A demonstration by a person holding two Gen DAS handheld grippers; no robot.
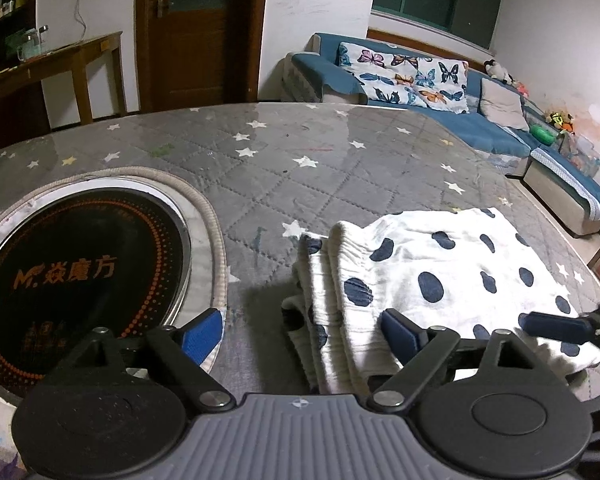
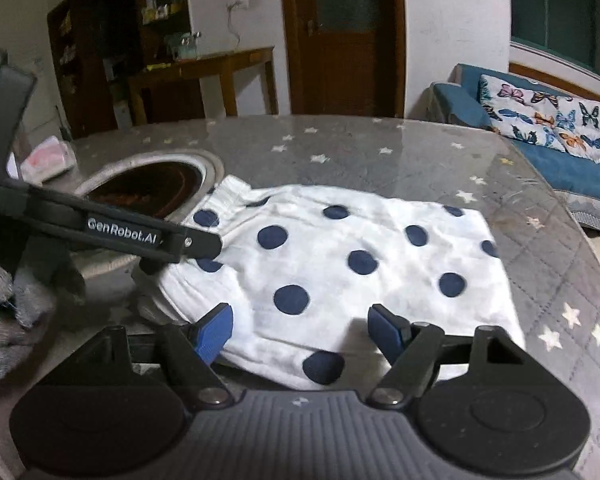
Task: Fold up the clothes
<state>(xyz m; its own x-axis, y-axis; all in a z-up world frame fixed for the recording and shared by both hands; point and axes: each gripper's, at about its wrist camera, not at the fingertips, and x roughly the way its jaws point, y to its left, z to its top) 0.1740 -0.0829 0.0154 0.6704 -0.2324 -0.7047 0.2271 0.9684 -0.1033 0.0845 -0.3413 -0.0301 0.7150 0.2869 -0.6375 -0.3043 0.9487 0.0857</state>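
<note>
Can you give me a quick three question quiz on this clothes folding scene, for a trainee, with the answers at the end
1. True or false: the right gripper is clamped on the polka-dot garment.
2. Multiple choice: what is set into the table left of the garment? A) a round black cooktop B) a laundry basket C) a sink
3. Fill in: the garment is white with dark ___ dots.

Key: 1. False; both it and the left gripper are open, holding nothing. 2. A, the cooktop. 3. Blue.
</note>
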